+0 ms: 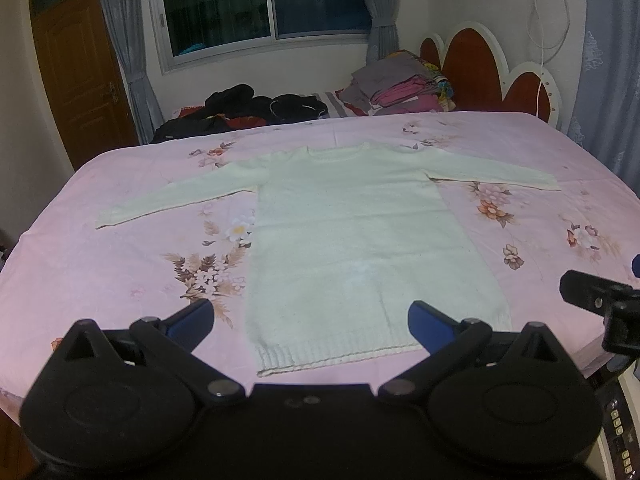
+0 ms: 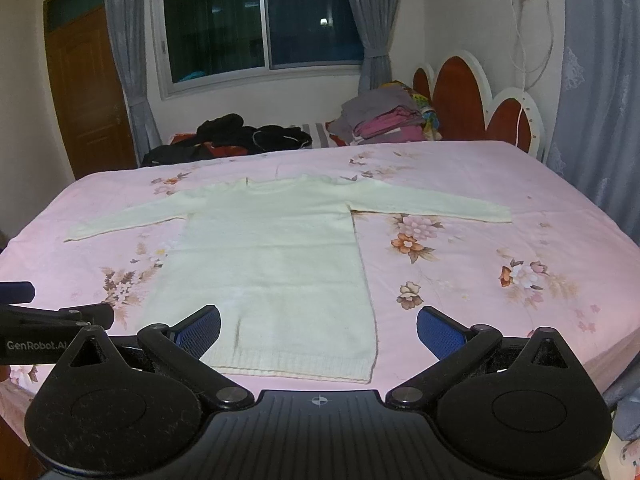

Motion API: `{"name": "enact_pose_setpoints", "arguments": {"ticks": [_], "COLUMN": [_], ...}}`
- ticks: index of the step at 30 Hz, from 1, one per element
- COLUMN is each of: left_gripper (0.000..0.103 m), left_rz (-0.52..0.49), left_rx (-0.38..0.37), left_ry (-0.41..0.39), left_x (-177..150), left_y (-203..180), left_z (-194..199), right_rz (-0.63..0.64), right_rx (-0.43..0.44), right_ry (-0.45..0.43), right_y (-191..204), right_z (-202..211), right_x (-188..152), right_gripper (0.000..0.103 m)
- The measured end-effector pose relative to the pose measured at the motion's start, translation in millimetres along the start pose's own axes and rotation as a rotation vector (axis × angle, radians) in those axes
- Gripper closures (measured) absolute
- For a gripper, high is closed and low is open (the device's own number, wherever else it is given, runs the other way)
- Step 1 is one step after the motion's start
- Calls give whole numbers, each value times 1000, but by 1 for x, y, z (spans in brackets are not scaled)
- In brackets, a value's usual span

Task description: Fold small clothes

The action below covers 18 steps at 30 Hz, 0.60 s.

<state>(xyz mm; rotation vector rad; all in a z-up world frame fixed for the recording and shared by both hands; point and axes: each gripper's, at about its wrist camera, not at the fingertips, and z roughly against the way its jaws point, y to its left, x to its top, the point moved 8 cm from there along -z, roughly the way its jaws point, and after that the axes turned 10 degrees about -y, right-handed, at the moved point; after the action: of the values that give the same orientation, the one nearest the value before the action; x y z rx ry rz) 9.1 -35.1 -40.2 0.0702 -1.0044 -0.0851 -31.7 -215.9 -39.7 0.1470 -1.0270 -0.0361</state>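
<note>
Cream knit sweater [image 1: 360, 232] lies flat, sleeves spread, on the pink floral bedsheet [image 1: 540, 152] | soft, light, likely stretchy: pinch a cuff or hem corner | hem sits near the bed's front edge; open sheet either side | your left gripper [image 1: 312, 320] and right gripper [image 2: 318, 330] hover spread, holding nothing.
</note>
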Motion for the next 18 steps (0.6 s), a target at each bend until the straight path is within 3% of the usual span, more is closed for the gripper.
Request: {"name": "enact_pose_setpoints", "arguments": {"ticks": [18], "left_gripper": [0], "left_rz": [27], "left_rx": [13], "left_ry": [27], "left_x": [4], "left_y": [0], "left_z": [-27], "right_rz": [-23], "right_rx": [-31], "right_ry": [-4], "right_y": [-20], "right_z": [-18], "right_x": [6], "right_gripper": [0]}}
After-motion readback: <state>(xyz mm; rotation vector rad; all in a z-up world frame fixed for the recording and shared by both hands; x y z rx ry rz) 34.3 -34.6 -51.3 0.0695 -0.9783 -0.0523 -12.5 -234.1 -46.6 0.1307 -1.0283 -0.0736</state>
